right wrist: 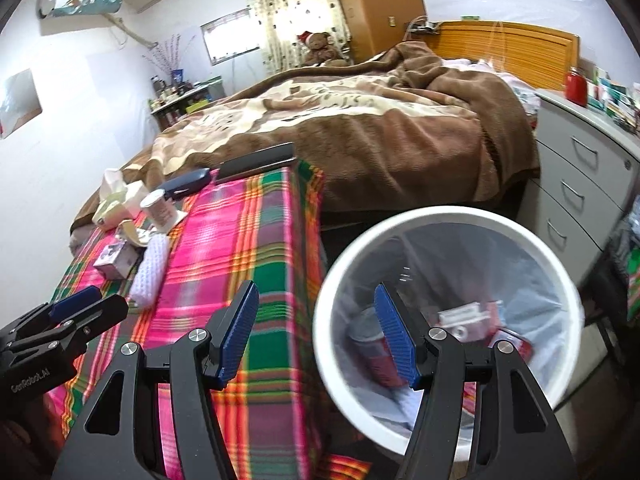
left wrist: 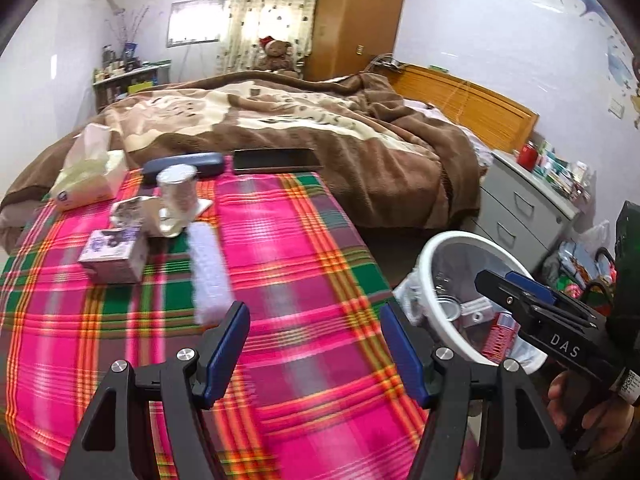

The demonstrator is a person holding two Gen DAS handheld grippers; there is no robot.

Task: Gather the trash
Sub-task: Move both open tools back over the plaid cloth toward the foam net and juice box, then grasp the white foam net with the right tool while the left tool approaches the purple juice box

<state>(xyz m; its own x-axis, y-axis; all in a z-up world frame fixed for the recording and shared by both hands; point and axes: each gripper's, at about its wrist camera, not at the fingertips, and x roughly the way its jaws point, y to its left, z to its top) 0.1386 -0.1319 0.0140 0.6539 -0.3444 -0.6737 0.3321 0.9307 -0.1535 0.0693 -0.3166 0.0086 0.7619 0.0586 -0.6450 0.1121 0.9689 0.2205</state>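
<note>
Hovering apart, empty: right claw [right wrist: 316,336] over bin [right wrist: 452,216] rim; left claw [left wrist: 314,350] above plaid cloth [left wrist: 288,240].

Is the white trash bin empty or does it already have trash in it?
Not empty. The white trash bin is lined with a clear bag and holds a red can and some packaging at the bottom.

Left gripper [left wrist: 314,350] is sitting with jaws spread wide, nothing between the blue pads [left wrist: 224,354]. Right gripper [right wrist: 316,338] is doing the same: jaws wide apart, pads [right wrist: 236,334] empty. In the left wrist view the right gripper [left wrist: 520,300] is reaching in from the right edge, with the person's right hand [left wrist: 580,408] gripping its handle.
</note>
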